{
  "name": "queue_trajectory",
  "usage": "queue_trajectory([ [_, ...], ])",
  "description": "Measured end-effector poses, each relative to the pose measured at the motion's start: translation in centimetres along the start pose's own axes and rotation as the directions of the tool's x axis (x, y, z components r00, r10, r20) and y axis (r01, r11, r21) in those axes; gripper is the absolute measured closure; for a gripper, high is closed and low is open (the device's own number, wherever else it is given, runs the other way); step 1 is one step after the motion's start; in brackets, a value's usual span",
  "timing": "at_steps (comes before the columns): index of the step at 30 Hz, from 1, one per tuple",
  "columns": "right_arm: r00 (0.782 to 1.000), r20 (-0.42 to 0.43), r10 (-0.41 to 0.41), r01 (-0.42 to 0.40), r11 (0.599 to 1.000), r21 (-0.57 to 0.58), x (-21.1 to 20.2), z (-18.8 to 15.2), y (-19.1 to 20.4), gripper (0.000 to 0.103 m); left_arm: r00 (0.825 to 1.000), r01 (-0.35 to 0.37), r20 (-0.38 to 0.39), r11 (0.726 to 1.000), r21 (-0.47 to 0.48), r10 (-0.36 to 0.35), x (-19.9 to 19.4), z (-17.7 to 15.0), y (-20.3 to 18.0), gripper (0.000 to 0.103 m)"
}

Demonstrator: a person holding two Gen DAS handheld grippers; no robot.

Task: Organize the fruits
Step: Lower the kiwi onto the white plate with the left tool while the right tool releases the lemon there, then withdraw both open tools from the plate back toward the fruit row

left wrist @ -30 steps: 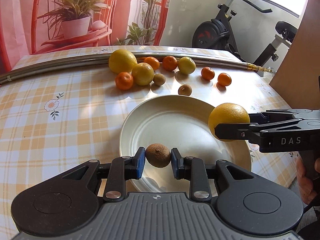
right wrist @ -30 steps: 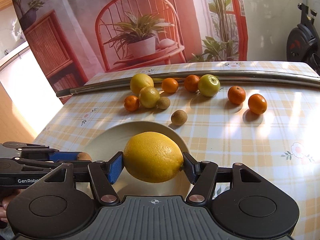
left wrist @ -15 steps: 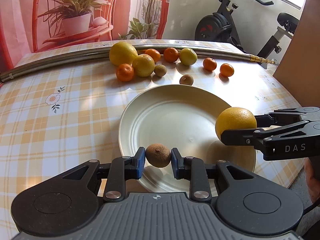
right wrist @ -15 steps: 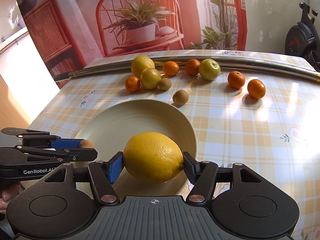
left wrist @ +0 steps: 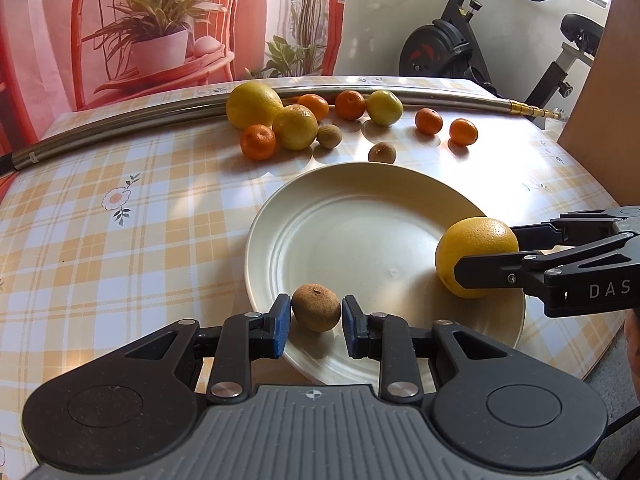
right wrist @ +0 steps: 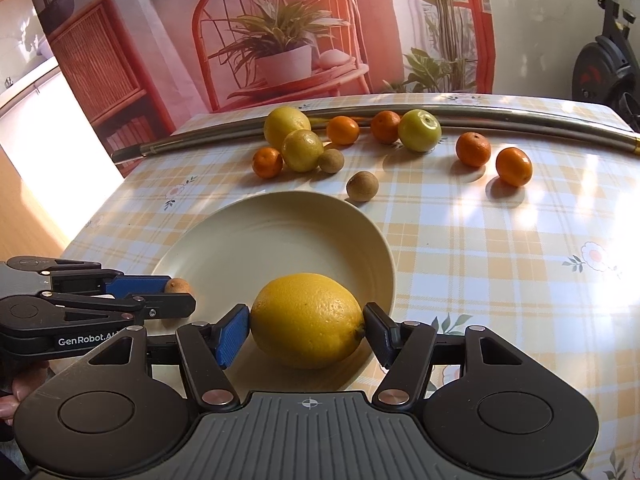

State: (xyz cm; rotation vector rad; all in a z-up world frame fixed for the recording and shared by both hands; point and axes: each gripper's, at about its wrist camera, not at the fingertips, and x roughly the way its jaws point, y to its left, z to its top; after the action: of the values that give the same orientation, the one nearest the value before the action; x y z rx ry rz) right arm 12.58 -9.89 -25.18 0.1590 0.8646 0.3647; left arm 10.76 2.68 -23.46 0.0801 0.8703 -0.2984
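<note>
A cream plate lies on the checked tablecloth; it also shows in the right wrist view. My left gripper has opened slightly around a small brown fruit that rests on the plate's near rim, with small gaps at both pads. My right gripper has opened around a large yellow lemon that rests on the plate; the left pad stands just off it. The lemon also shows in the left wrist view.
Behind the plate lie several loose fruits: yellow citrus, mandarins, a green-yellow apple, two brown fruits. A metal pole lies along the far table edge. An exercise bike stands beyond.
Both grippers have lowered toward the plate. The brown fruit and the lemon now rest on the plate, and both pairs of jaws have opened slightly off them.
</note>
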Motion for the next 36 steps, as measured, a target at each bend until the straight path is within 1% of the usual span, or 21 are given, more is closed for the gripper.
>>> queue_trajectory([
  [4, 1.000, 0.000, -0.004, 0.004, 1.000, -0.005, -0.1, 0.0, 0.0, 0.044, 1.000, -0.007, 0.021, 1.000, -0.009, 0.007, -0.4, -0.1, 0.1, 0.072],
  [5, 1.000, 0.000, -0.004, 0.004, 1.000, -0.003, -0.1, 0.0, -0.1, 0.044, 1.000, 0.001, 0.030, 1.000, -0.019, 0.000, -0.7, 0.0, 0.2, 0.067],
  [6, 1.000, 0.000, -0.002, 0.002, 1.000, -0.003, -0.1, 0.0, 0.0, 0.044, 0.999, 0.015, 0.044, 0.999, -0.035, -0.013, -1.0, -0.1, 0.4, 0.059],
  [8, 1.000, 0.001, -0.004, 0.004, 1.000, -0.003, -0.1, 0.0, 0.0, 0.043, 0.996, 0.029, 0.081, 0.998, -0.060, -0.024, -1.7, 0.0, 0.6, 0.050],
  [11, 1.000, 0.007, -0.010, 0.010, 1.000, -0.005, -0.2, 0.0, 0.1, 0.042, 0.993, 0.018, 0.121, 0.997, -0.076, -0.009, -2.4, 0.2, 0.8, 0.050],
  [16, 1.000, 0.022, -0.007, 0.008, 1.000, -0.005, -0.5, 0.2, 0.1, 0.043, 0.987, -0.003, 0.160, 0.993, -0.116, 0.021, -2.9, 0.4, 1.2, 0.050],
  [19, 0.999, 0.034, -0.012, 0.013, 1.000, -0.022, -0.7, 0.4, 0.5, 0.043, 0.985, -0.023, 0.164, 0.988, -0.152, 0.049, -3.1, 0.5, 1.6, 0.049],
  [20, 0.999, 0.037, -0.013, 0.014, 1.000, -0.027, -0.8, 0.4, 0.6, 0.043, 0.986, -0.026, 0.159, 0.987, -0.158, 0.052, -3.0, 0.5, 1.8, 0.047],
  [22, 0.999, 0.045, -0.014, 0.015, 0.999, -0.035, -0.9, 0.5, 0.7, 0.043, 0.982, -0.038, 0.175, 0.987, -0.159, 0.066, -3.3, 0.5, 1.9, 0.047],
  [23, 0.999, 0.050, -0.014, 0.016, 0.999, -0.038, -1.0, 0.6, 0.8, 0.043, 0.978, -0.053, 0.192, 0.987, -0.154, 0.082, -3.6, 0.5, 1.9, 0.044],
  [24, 0.998, 0.055, -0.015, 0.017, 0.999, -0.039, -1.1, 0.6, 0.8, 0.043, 0.973, -0.071, 0.207, 0.987, -0.147, 0.101, -3.8, 0.5, 1.8, 0.038],
  [26, 0.998, 0.064, -0.017, 0.020, 0.999, -0.040, -1.3, 0.7, 0.7, 0.043, 0.968, -0.089, 0.222, 0.985, -0.147, 0.120, -4.3, 0.8, 1.9, 0.031],
  [28, 0.997, 0.078, -0.020, 0.023, 0.999, -0.036, -1.5, 0.9, 0.6, 0.043, 0.968, -0.068, 0.229, 0.983, -0.168, 0.106, -4.7, 1.1, 2.3, 0.031],
  [30, 0.996, 0.089, -0.024, 0.027, 0.999, -0.033, -1.8, 1.1, 0.5, 0.043, 0.970, -0.006, 0.236, 0.977, -0.211, 0.057, -5.2, 1.5, 3.0, 0.031],
  [32, 0.994, 0.104, -0.032, 0.036, 0.999, -0.032, -2.2, 1.3, 0.1, 0.043, 0.965, 0.042, 0.262, 0.967, -0.250, 0.026, -5.8, 1.8, 3.5, 0.031],
  [34, 0.992, 0.120, -0.042, 0.046, 0.998, -0.031, -2.6, 1.6, -0.1, 0.043, 0.955, 0.059, 0.297, 0.964, -0.259, 0.021, -6.3, 2.2, 3.6, 0.031],
  [36, 0.990, 0.134, -0.052, 0.056, 0.998, -0.026, -2.9, 2.0, -0.4, 0.043, 0.951, 0.057, 0.309, 0.967, -0.250, 0.024, -6.6, 2.6, 3.5, 0.031],
])
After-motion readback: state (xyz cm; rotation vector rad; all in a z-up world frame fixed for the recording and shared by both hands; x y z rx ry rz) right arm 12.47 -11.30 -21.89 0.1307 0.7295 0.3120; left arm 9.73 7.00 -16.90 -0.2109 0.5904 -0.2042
